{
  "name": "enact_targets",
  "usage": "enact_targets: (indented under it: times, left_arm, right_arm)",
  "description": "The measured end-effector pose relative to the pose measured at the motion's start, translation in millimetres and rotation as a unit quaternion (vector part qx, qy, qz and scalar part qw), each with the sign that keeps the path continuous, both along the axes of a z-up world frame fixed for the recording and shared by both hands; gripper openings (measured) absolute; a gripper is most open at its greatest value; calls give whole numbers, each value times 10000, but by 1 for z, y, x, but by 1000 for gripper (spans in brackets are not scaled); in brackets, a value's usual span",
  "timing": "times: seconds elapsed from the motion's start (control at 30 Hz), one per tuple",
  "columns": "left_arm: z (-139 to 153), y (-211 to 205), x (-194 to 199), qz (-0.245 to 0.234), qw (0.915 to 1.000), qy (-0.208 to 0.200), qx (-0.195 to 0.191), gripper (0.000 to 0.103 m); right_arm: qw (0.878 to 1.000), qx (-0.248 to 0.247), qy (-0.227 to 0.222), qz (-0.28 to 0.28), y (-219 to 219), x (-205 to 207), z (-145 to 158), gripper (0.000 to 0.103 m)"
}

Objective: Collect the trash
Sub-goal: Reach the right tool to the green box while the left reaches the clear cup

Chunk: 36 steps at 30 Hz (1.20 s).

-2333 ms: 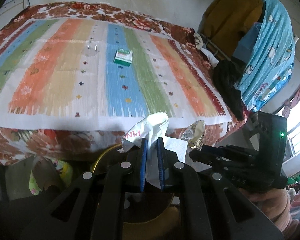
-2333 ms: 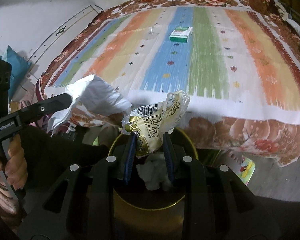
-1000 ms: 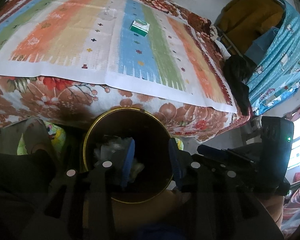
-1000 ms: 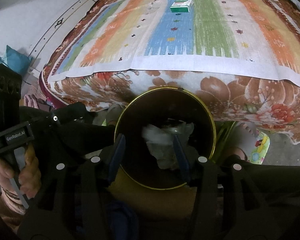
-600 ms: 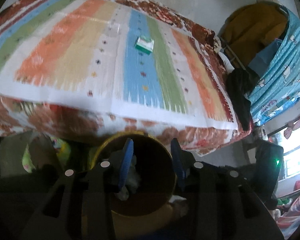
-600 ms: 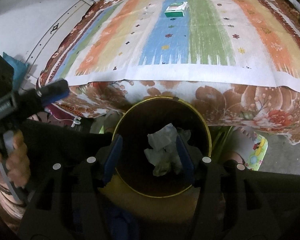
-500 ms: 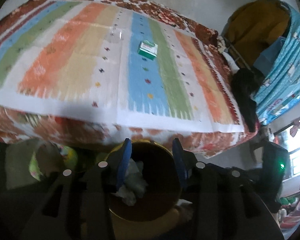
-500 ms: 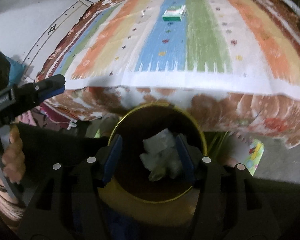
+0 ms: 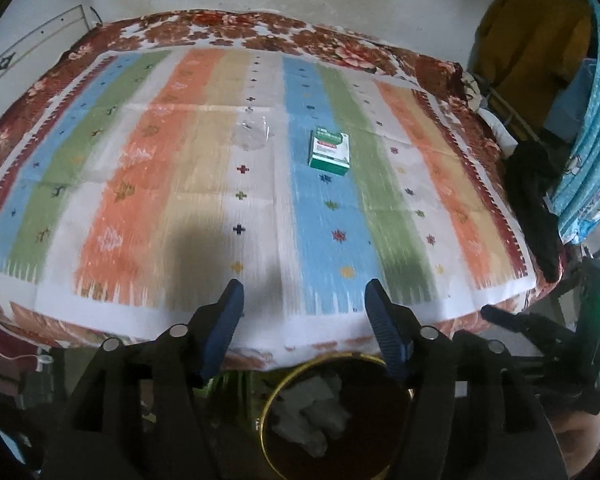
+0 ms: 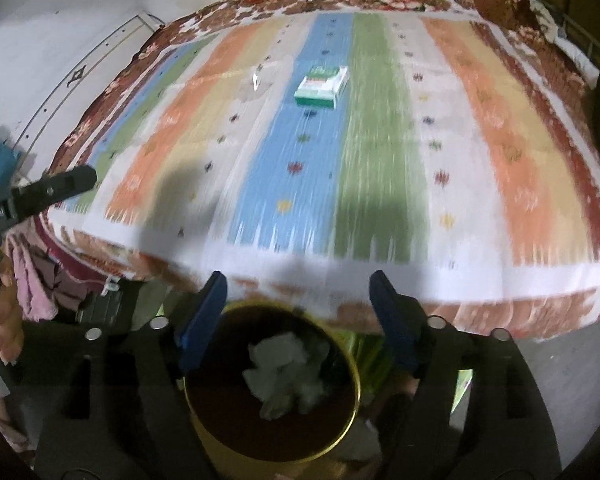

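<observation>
Since the earlier frames, both grippers have been lifted away from the bin mouth, so that more of the striped cloth is seen ahead of them, and the crumpled paper and the wrapper once pinched in their jaws are no longer held. Ahead and to the left of the left gripper (image 9: 303, 294), a clear plastic piece (image 9: 253, 136) is seen lying on the striped cloth (image 9: 140, 208), well beyond the fingertips. Just to its right, on the blue stripe, a green and white box (image 9: 329, 152) is seen lying flat, also well apart from the blue pads (image 9: 225, 320). The left gripper's jaws have just been opening and are spread wide, with nothing between them. Below and just behind its fingertips, a gold-rimmed bin (image 9: 265, 412) is seen, with crumpled white paper (image 9: 310, 420) lying inside. In the right wrist view, the left gripper's black finger is seen at the far left, over the cloth's edge. The right gripper (image 10: 298, 286) is likewise held with jaws spread, having just been opening, and nothing is pinched between them. The same bin (image 10: 354, 380) is seen directly beneath it, between its arms, holding the crumpled paper (image 10: 286, 372). The box (image 10: 321, 87) is seen far ahead of it, slightly right of centre, blurred.
</observation>
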<state>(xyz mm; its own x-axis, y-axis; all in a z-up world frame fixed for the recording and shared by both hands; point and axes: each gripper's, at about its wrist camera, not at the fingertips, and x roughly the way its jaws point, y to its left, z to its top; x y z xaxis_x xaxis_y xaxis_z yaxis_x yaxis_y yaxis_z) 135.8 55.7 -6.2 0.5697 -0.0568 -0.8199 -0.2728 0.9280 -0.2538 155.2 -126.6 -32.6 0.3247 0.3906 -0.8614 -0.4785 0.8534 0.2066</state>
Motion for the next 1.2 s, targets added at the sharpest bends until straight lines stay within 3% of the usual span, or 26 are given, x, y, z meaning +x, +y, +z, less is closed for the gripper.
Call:
enact_targets:
  times: [0.07,0.2,0.27,0.4,0.53,0.73,0.87,1.2]
  left_arm:
    - [3,2,7,15,10000,-27,16,78]
    - [6,21,25,333,9992,-71,194,84]
    - [1,29,31,560,9982,-48,223,91]
    - [-11,40,50,773,9968,59,190,97]
    - [-16,48,67,794,9966,17,226,97]
    - [-32,74,85,947,9954,71,128,97]
    - [-41,92,98,1056,9943,111,57,97]
    - [-45,100,134,966,9953,50,50,97]
  right_arm:
    - [10000,-13,-76,7,7,13,5,73]
    - [9996,-122,-265,5,17,34,12,80]
    - [9992,-216,-325,-61,21,47,12,84]
    - [9995,-204,-209,-149,26,68,6,87]
    - [9990,-185,-334,-217,34,83,5,94]
    - [9994,-44,-208,-263,51,104,0,94]
    - [9986,-182,-406,-275,68,118,-3,94]
    - [9979,-194,-428,-452,91,157,-20,94]
